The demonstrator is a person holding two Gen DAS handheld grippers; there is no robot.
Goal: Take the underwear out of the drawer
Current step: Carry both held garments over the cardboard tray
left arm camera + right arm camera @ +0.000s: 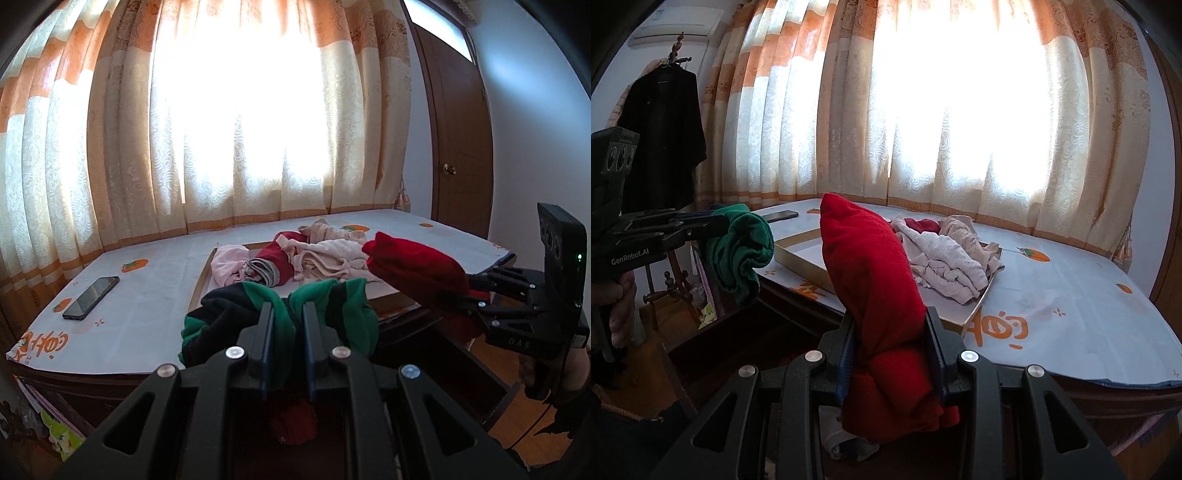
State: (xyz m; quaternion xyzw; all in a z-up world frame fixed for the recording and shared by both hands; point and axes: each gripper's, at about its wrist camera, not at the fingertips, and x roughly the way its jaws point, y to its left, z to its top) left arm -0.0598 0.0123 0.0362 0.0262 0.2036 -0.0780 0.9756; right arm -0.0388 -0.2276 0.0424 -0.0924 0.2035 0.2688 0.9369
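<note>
**Both pieces lifted, tray next**

You are in the carry step: each gripper has a garment out of the drawer and up in the air. Your left gripper [288, 317] is clamped on the green-and-black underwear [332, 306], which bunches over both fingers and hangs down on either side. Your right gripper [890, 350] is pinched around the red underwear [868, 266], whose bulk stands up above the jaws, with a fold drooping below.

The open drawer [495, 402] sits low under the front edge of the surface [147, 306]; something red still seems to lie in its shadow, though it is too dark to be sure.

The shallow tray [798, 258] on the surface already holds a heap of pale and red garments [945, 258]. Judging by that, your next move is to bring both grippers forward over the tray, well clear of the phone [91, 297], and let go only once the cloth hangs above the heap, so no trailing fold catches on the tray rim.
</note>
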